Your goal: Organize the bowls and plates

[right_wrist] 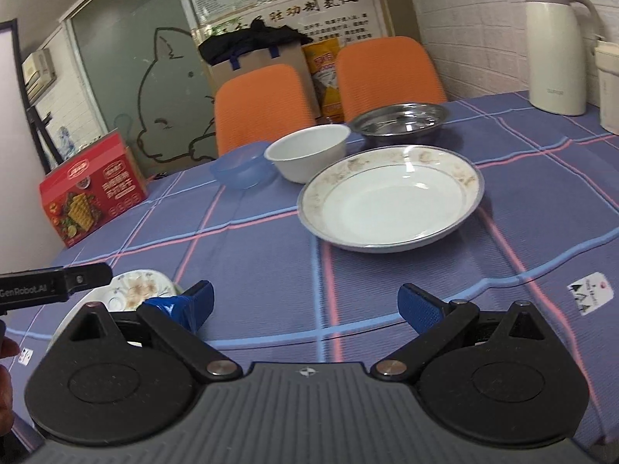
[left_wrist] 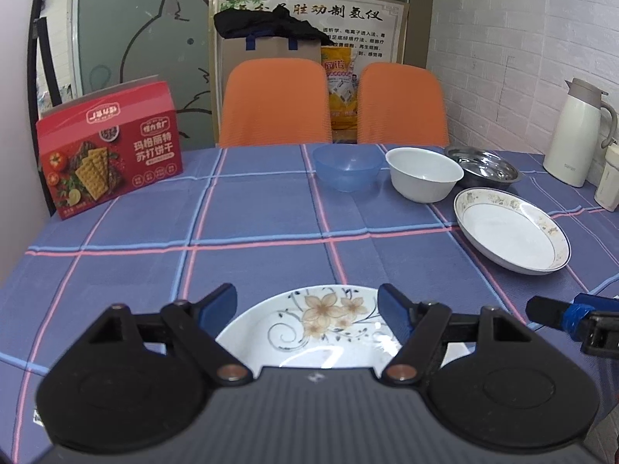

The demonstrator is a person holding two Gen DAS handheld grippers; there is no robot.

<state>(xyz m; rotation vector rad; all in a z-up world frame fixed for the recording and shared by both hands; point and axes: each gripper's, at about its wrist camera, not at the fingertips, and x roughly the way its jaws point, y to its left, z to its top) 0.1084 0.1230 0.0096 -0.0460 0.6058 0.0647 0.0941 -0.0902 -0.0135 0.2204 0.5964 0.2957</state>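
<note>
Plates and bowls: spread over the checked tablecloth (left_wrist: 271,232), none stacked.
Gold-rimmed plate (right_wrist: 390,201): largest dish, centre of the right wrist view, right of centre in the left wrist view; sits alone on the cloth.
Flowered plate (left_wrist: 321,328): lower centre of the left wrist view, under the left gripper (left_wrist: 307,305); lower left in the right wrist view.
Steel dish (right_wrist: 400,118): upper centre, just behind the white bowl (right_wrist: 307,150).
Blue bowl (right_wrist: 241,170): just left of the white bowl, near the far table edge.
Left gripper: jaws spread wide above the flowered plate, holding nothing.
Right gripper (right_wrist: 305,305): jaws wide apart over bare cloth, holding nothing.
Cracker box (left_wrist: 110,147): red, upright, left of the frame.
Thermos jug (left_wrist: 578,131): cream, far right edge.
</note>
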